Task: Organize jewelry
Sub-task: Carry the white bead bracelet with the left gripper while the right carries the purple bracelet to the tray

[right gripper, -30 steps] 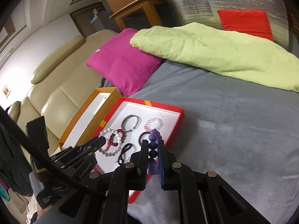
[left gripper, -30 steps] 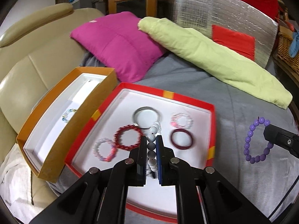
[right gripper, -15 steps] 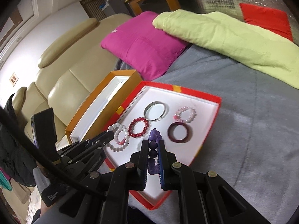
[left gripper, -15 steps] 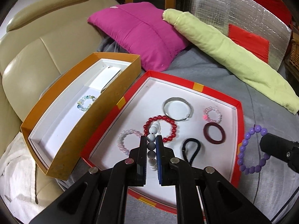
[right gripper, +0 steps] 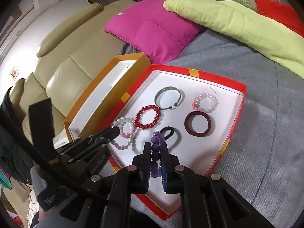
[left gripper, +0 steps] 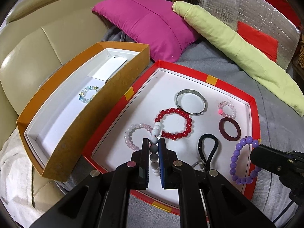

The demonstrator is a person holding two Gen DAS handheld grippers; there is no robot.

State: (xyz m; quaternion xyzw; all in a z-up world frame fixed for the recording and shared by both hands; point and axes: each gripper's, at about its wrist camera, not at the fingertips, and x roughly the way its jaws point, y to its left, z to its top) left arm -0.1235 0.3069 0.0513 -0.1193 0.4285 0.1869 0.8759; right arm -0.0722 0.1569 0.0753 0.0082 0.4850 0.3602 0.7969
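My left gripper [left gripper: 153,142] is shut on a white and grey bead bracelet [left gripper: 156,133], held above the front of the red tray [left gripper: 210,79]. My right gripper [right gripper: 156,146] is shut on a purple bead bracelet [right gripper: 155,139], which also shows at the tray's right edge as the purple bead bracelet [left gripper: 235,157] in the left wrist view. In the tray lie a red bead bracelet [left gripper: 187,122], a silver bangle [left gripper: 190,96], a pale pink bead bracelet [left gripper: 130,133], a small pink bead bracelet [left gripper: 227,109], a dark red ring bangle [left gripper: 224,131] and a black loop [left gripper: 208,148]. The orange box [left gripper: 121,81] to the left holds a small blue-green bead bracelet [left gripper: 89,94].
The tray and box rest on a grey blanket [right gripper: 266,114] over a beige leather sofa [left gripper: 28,53]. A magenta cushion [left gripper: 150,28] and a yellow-green pillow [left gripper: 237,51] lie behind them. A silver foil panel [left gripper: 247,5] stands at the back right.
Both grippers have moved forward and down toward the tray, each still holding its bracelet. The purple bracelet now hangs over the tray's right edge instead of over the blanket.
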